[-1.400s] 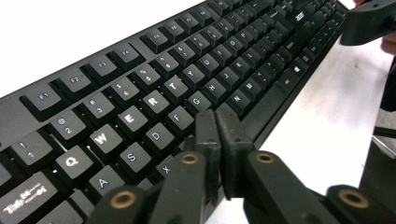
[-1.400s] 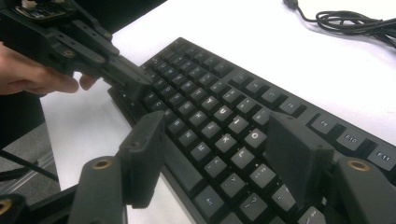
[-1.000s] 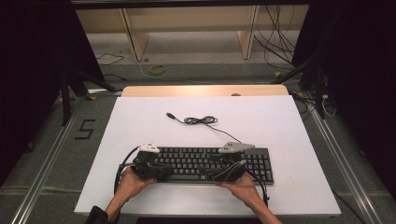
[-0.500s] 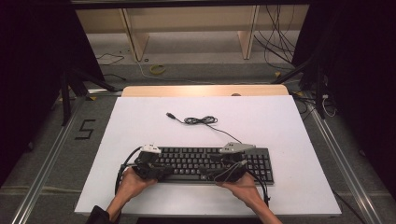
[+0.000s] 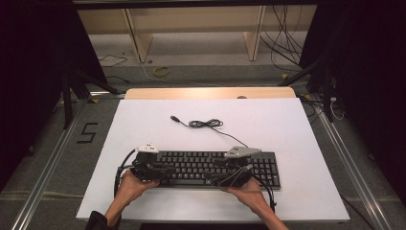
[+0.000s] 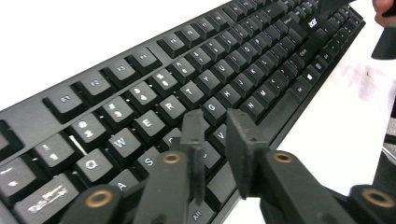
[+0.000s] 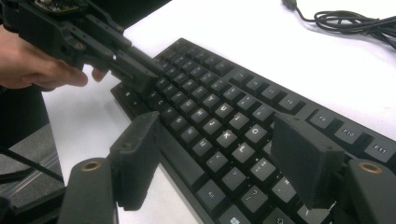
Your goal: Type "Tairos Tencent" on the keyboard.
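Fingers of the left gripper (image 6: pixel 217 126) stand a narrow gap apart above the letter keys of the keyboard (image 5: pixel 210 167), with nothing between them; they have just been opening from a closed stance. Its tips hang over the G and V keys, and whether they touch the keycaps cannot be told. In the right gripper view the right gripper (image 7: pixel 219 154) has its jaws spread wide, one finger (image 7: pixel 137 149) off the keyboard's near edge over the white bench (image 5: pixel 287 124), the other finger (image 7: pixel 303 158) above the keys toward the function row; the near part of the keyboard lies between them, and the pads press on nothing.

One black keyboard lies flat near the bench's near edge, roughly centred, long side parallel to that edge. Its single cable (image 5: pixel 206 123) runs toward the far edge and ends in a small coil and a plug near the bench's middle.

Two hands, left hand (image 5: pixel 131 184) and right hand (image 5: pixel 246 191), hold the two grippers at the keyboard's left and right parts.
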A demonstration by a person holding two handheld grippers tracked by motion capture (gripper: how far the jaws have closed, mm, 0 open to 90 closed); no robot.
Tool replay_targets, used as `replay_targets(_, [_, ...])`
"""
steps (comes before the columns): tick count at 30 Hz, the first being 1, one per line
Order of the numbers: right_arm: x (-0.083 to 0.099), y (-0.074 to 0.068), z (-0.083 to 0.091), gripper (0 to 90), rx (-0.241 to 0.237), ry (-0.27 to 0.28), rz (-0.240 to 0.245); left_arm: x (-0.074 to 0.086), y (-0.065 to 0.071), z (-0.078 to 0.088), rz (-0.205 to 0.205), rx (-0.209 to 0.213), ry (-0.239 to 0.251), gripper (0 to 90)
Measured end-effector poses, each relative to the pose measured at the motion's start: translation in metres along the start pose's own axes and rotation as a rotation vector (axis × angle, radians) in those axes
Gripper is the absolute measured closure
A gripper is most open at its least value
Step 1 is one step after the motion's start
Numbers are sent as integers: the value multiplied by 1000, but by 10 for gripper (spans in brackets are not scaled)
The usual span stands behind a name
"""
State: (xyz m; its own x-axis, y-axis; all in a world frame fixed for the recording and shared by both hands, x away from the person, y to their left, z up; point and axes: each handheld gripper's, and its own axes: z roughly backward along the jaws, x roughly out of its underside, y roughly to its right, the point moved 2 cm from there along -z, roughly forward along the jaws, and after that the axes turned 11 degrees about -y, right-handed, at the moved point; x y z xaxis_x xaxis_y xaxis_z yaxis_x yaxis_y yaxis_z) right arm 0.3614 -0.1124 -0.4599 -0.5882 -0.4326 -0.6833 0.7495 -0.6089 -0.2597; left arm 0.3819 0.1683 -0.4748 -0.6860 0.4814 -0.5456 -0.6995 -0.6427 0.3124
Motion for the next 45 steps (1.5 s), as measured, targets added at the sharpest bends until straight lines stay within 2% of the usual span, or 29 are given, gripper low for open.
replay_targets(1, [0, 0, 0, 340, 0, 0, 0, 0, -1, 1, 2, 0, 5, 752])
replay_targets(5, [0, 0, -1, 337, -4, -3, 0, -1, -3, 5, 17, -1, 22, 642])
replay_targets(7, [0, 0, -1, 337, -4, -2, 0, -2, -5, 7, 27, -4, 31, 618])
replay_targets(8, [0, 0, -1, 334, -5, -2, 0, -3, -6, 8, 34, -7, 38, 551])
replay_targets(10, [0, 0, -1, 333, -4, -1, 1, -4, -8, 10, 45, -15, 39, 526])
replay_targets(12, [0, -1, -2, 329, -2, -3, 1, -4, -11, 12, 53, -33, 51, 449])
replay_targets(19, [-1, -2, -4, 322, -7, -5, 6, -7, -15, 14, 73, -44, 64, 368])
replay_targets(26, [-2, -4, -5, 322, -14, -6, 6, -10, -19, 14, 86, -52, 65, 350])
replay_targets(37, [-3, -7, -9, 320, -26, -10, 10, -12, -25, 9, 100, -60, 45, 384])
replay_targets(42, [-4, -8, -11, 318, -29, -11, 15, -13, -28, 8, 109, -55, 37, 433])
replay_targets(45, [-4, -9, -11, 318, -33, -15, 16, -14, -29, 7, 107, -51, 30, 499])
